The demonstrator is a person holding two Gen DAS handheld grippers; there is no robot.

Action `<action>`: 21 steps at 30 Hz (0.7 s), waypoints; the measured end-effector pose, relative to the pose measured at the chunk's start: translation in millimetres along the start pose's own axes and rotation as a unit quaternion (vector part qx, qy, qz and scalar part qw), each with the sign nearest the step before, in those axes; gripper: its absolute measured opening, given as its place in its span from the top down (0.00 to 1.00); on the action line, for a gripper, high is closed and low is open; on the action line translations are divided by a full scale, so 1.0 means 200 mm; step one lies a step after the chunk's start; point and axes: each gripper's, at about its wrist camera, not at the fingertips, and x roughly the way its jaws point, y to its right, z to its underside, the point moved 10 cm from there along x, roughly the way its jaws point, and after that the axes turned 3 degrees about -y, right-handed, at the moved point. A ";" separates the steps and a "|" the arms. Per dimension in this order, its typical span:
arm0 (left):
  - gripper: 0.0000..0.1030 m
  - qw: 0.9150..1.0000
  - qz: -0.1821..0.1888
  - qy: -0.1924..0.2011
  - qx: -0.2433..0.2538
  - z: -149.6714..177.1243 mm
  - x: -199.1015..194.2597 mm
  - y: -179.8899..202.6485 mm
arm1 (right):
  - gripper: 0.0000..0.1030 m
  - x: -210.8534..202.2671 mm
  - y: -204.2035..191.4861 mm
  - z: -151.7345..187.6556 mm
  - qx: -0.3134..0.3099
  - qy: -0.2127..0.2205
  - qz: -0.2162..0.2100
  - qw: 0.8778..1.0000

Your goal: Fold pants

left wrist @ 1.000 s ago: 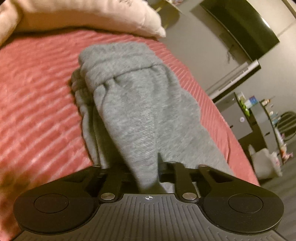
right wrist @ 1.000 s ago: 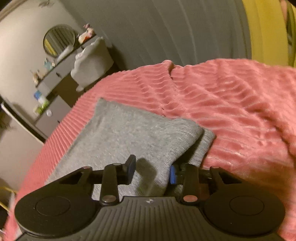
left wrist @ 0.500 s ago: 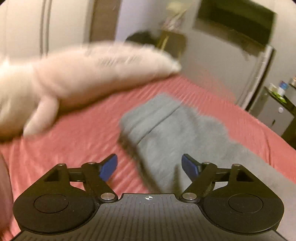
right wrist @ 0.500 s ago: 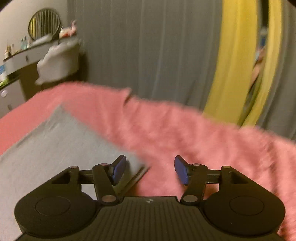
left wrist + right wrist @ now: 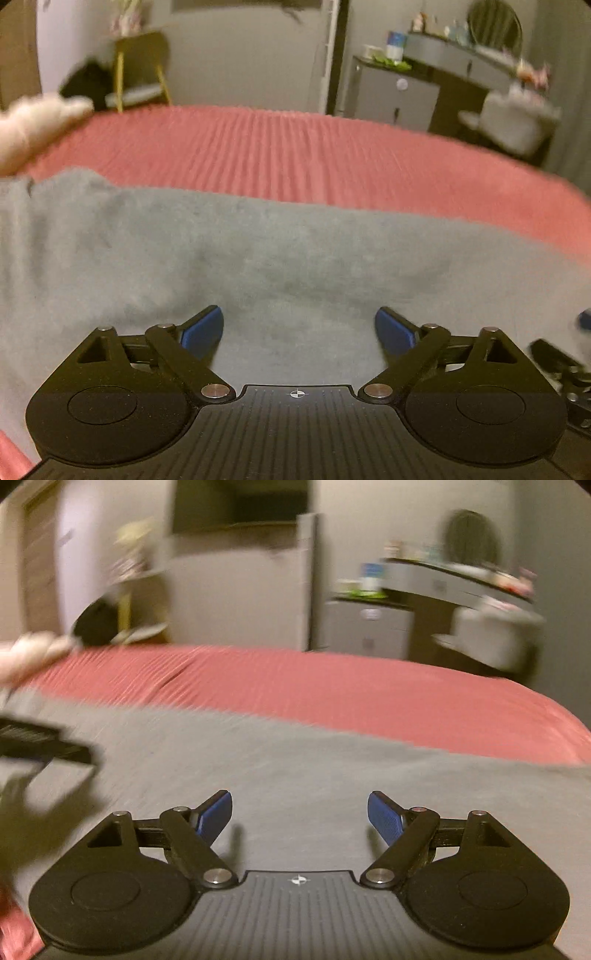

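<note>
The grey pants (image 5: 258,251) lie folded lengthwise on the red ribbed bedspread (image 5: 295,147), stretching across the width of both views (image 5: 295,768). My left gripper (image 5: 299,328) is open and empty just above the near side of the pants. My right gripper (image 5: 299,812) is open and empty over the pants too. The left gripper's black body shows blurred at the left edge of the right wrist view (image 5: 40,742), and a part of the right gripper shows at the right edge of the left wrist view (image 5: 569,365).
A white pillow (image 5: 33,125) lies at the bed's left end. Beyond the bed stand a chair (image 5: 136,74), a grey cabinet (image 5: 395,92) and a dresser with a round mirror (image 5: 495,22). A white chair (image 5: 513,122) is at the right.
My left gripper let go of the pants and opened; my right gripper opened too. Both swung round and now face across the bed over the flat pants.
</note>
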 end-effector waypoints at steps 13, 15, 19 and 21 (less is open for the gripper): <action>0.02 0.996 -0.025 0.028 -0.076 -0.04 0.01 -0.15 | 0.04 -0.07 0.90 0.28 0.193 -0.047 0.222 0.955; 0.02 0.996 -0.024 0.026 -0.081 -0.04 -0.01 -0.17 | 0.04 -0.12 1.00 0.34 0.212 -0.055 0.261 0.940; 0.02 0.996 -0.027 0.027 -0.082 -0.03 -0.02 -0.18 | 0.04 -0.16 1.00 0.35 0.237 -0.049 0.271 0.932; 0.01 0.996 -0.030 0.027 -0.081 -0.02 -0.02 -0.18 | 0.04 -0.18 0.91 0.25 0.234 -0.015 0.234 0.943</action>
